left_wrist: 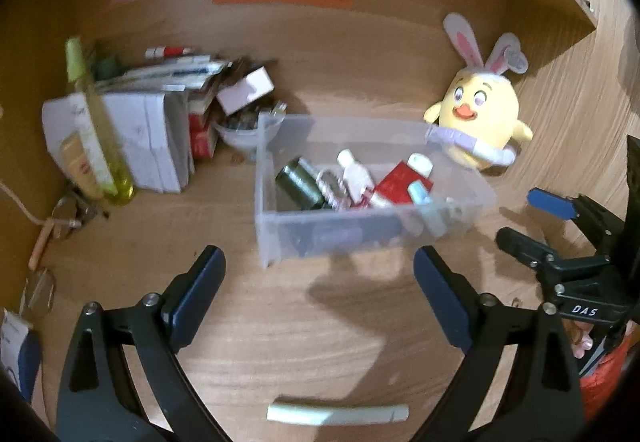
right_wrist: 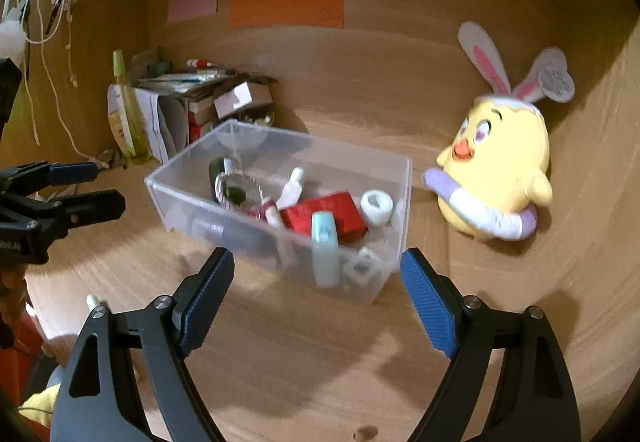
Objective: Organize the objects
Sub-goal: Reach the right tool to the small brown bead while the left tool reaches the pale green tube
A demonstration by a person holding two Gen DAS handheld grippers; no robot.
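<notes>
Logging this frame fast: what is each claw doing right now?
Left claw: open, holding nothing, in front of the clear bin.
Right claw: open, holding nothing, also facing the bin.

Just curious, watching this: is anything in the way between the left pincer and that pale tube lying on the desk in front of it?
Nothing visible. The pale tube lies on bare desk near the open left gripper.
</notes>
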